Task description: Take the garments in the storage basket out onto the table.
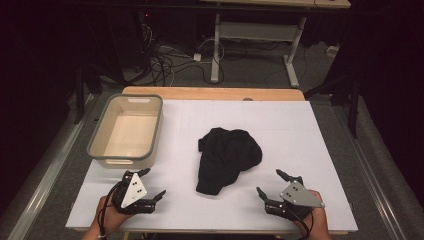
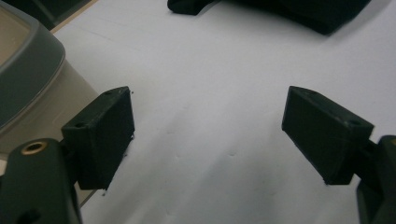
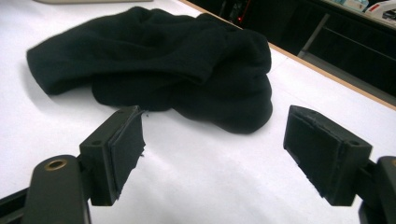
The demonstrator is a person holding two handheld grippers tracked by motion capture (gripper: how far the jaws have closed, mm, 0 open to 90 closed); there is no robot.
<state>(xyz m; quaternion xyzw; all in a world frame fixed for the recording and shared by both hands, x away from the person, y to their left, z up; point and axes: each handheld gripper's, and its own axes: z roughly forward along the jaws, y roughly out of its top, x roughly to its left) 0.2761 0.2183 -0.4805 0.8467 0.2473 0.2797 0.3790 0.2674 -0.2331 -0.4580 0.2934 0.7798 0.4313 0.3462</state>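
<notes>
Both tongs, left (image 1: 150,184) and right (image 1: 270,182), gape wide beside one black garment (image 1: 226,157), one bin (image 1: 126,130).

White worktop (image 1: 280,120), flat and rectangular, with a strip of bare wood along the far edge. On it at the far left corner, a beige tub (image 1: 98,134) with a grey rim, long side running away from the near edge; at the middle, a crumpled black garment (image 1: 226,156) lying in a loose heap, well apart from the tub. Near the front edge, resting on the white surface at either side of the garment's near end, the left claw (image 1: 156,185) and right claw (image 1: 269,183), both with jaws spread wide.
</notes>
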